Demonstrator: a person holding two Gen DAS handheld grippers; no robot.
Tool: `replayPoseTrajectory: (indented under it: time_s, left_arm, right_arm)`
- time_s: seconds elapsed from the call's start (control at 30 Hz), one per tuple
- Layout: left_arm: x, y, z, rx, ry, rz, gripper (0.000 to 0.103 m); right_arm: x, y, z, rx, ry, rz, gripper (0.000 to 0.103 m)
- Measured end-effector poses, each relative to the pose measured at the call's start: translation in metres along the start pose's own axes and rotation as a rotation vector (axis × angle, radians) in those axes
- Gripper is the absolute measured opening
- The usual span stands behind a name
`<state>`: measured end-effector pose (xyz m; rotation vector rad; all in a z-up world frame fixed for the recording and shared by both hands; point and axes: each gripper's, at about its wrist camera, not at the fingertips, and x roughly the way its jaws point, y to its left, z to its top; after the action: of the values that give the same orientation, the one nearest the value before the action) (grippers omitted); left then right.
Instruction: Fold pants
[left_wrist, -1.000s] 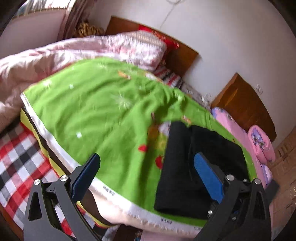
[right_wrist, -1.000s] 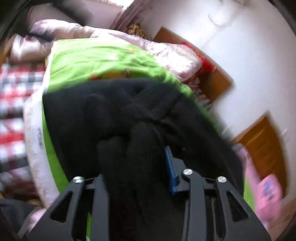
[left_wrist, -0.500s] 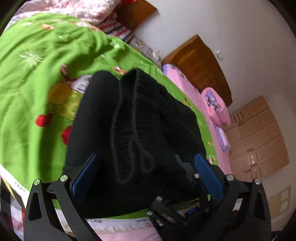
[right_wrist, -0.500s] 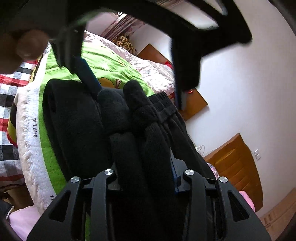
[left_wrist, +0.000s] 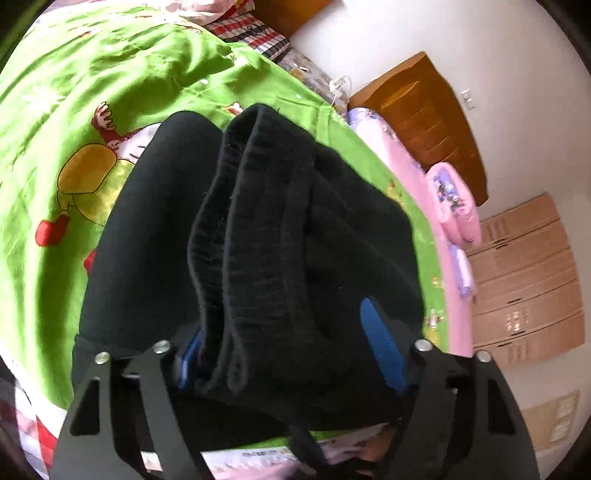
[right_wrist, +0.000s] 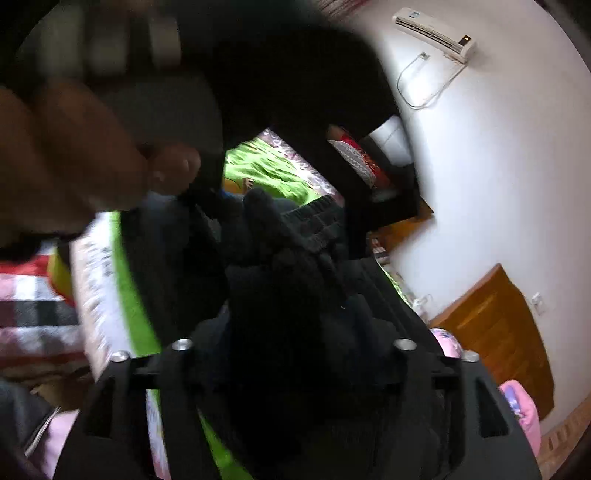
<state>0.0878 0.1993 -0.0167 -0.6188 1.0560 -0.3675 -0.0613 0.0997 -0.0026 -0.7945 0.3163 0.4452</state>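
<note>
The black pants (left_wrist: 258, 236) lie folded in a thick bundle on the green cartoon blanket (left_wrist: 74, 122) near the bed's front edge. My left gripper (left_wrist: 288, 350) has closed partway around the ribbed waistband end, with its blue pads (left_wrist: 380, 339) against the fabric on both sides. In the right wrist view my right gripper (right_wrist: 291, 332) is shut on a bunch of the same black pants (right_wrist: 280, 258); the fabric hides its pads. The left gripper's body and the person's hand (right_wrist: 74, 155) fill the upper left of that view, very close and blurred.
A pink bedding roll (left_wrist: 454, 206) lies beyond the pants at the bed's right side. A wooden cabinet (left_wrist: 428, 118) and cardboard boxes (left_wrist: 524, 288) stand by the white wall. A red checked sheet (right_wrist: 33, 306) hangs at the bed's front edge. An air conditioner (right_wrist: 432, 29) is on the wall.
My left gripper has moved in over the bundle and its jaws have closed from wide open onto the waistband end. My right gripper keeps its grip, with the left gripper now close in front of it.
</note>
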Motion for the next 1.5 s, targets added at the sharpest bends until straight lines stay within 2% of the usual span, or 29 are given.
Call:
replayPoseTrajectory:
  time_s: [0.07, 0.13, 0.17, 0.2, 0.23, 0.3, 0.33, 0.43, 0.5, 0.57, 0.63, 0.73, 0.77, 0.8, 0.83, 0.9, 1.03, 1.13, 1.2, 1.27, 1.3, 1.33, 1.37, 1.4, 1.5]
  left_arm:
    - [0.001, 0.004, -0.002, 0.012, -0.004, 0.031, 0.062]
    - [0.001, 0.008, -0.006, 0.028, -0.011, 0.028, 0.063]
    - [0.0, 0.007, -0.009, 0.037, -0.012, 0.027, 0.064]
    - [0.0, 0.006, -0.009, 0.039, -0.015, 0.025, 0.07]
    - [0.001, 0.004, -0.009, 0.04, -0.016, 0.01, 0.074]
    - [0.006, -0.004, -0.008, 0.06, -0.009, 0.004, 0.096]
    - [0.011, -0.011, -0.009, 0.079, -0.003, 0.02, 0.1]
    - [0.025, -0.025, -0.012, 0.117, -0.016, 0.157, 0.102]
    - [0.026, -0.028, -0.015, 0.115, -0.034, 0.187, 0.101]
    - [0.022, -0.025, -0.015, 0.084, -0.045, 0.17, 0.101]
    - [0.017, -0.02, -0.013, 0.048, -0.057, 0.169, 0.093]
    - [0.01, -0.013, -0.012, 0.007, -0.076, 0.205, 0.066]
    - [0.007, -0.009, -0.012, -0.006, -0.082, 0.184, 0.058]
    - [0.003, -0.006, -0.012, -0.021, -0.087, 0.152, 0.045]
    - [-0.002, -0.004, -0.013, -0.037, -0.097, 0.112, 0.04]
    - [-0.012, -0.01, -0.014, -0.019, -0.119, 0.084, 0.031]
    - [-0.069, -0.046, -0.008, 0.114, -0.23, 0.026, 0.028]
    - [-0.101, -0.041, -0.009, 0.139, -0.294, 0.067, 0.028]
    - [-0.096, -0.007, -0.011, 0.084, -0.255, 0.058, 0.029]
    - [-0.071, 0.026, -0.016, 0.026, -0.181, 0.063, 0.031]
    - [-0.055, 0.049, -0.021, -0.034, -0.147, 0.067, 0.036]
    - [-0.049, 0.069, -0.028, -0.058, -0.193, -0.036, 0.036]
    - [-0.052, 0.075, -0.031, -0.063, -0.22, -0.095, 0.036]
    - [-0.054, 0.078, -0.032, -0.072, -0.226, -0.119, 0.036]
    - [-0.052, 0.062, -0.03, -0.033, -0.224, -0.036, 0.037]
  right_arm:
    - [-0.025, -0.024, -0.012, 0.068, -0.022, 0.073, 0.063]
    - [-0.048, -0.053, -0.034, 0.174, -0.044, 0.114, 0.066]
    - [-0.062, -0.069, -0.052, 0.234, -0.061, 0.127, 0.073]
    - [-0.07, -0.078, -0.067, 0.272, -0.061, 0.12, 0.088]
    - [-0.077, -0.087, -0.084, 0.309, -0.051, 0.103, 0.088]
    - [-0.082, -0.102, -0.116, 0.411, -0.012, 0.112, 0.088]
    - [-0.083, -0.106, -0.134, 0.479, 0.029, 0.125, 0.088]
    - [-0.084, -0.101, -0.15, 0.51, 0.082, 0.134, 0.088]
    - [-0.086, -0.098, -0.146, 0.488, 0.066, 0.098, 0.088]
    - [-0.086, -0.094, -0.149, 0.494, 0.059, 0.076, 0.088]
    - [-0.076, -0.097, -0.148, 0.493, 0.077, 0.037, 0.088]
    - [-0.057, -0.09, -0.145, 0.478, 0.112, -0.013, 0.088]
    - [-0.053, -0.091, -0.144, 0.478, 0.12, -0.032, 0.088]
    - [-0.049, -0.092, -0.144, 0.468, 0.135, -0.046, 0.088]
    - [-0.043, -0.089, -0.142, 0.456, 0.154, -0.06, 0.088]
    - [-0.039, -0.085, -0.137, 0.446, 0.15, -0.087, 0.088]
    - [-0.039, -0.086, -0.126, 0.394, 0.152, -0.204, 0.088]
    - [-0.038, -0.091, -0.127, 0.387, 0.18, -0.241, 0.089]
    - [-0.038, -0.093, -0.131, 0.419, 0.172, -0.189, 0.089]
    - [-0.034, -0.088, -0.132, 0.399, 0.187, -0.198, 0.089]
    - [-0.032, -0.089, -0.134, 0.405, 0.191, -0.189, 0.089]
    - [-0.03, -0.091, -0.136, 0.423, 0.197, -0.17, 0.089]
    - [-0.029, -0.094, -0.139, 0.437, 0.202, -0.156, 0.089]
    - [-0.029, -0.094, -0.139, 0.432, 0.202, -0.157, 0.089]
    - [-0.029, -0.092, -0.139, 0.421, 0.209, -0.165, 0.089]
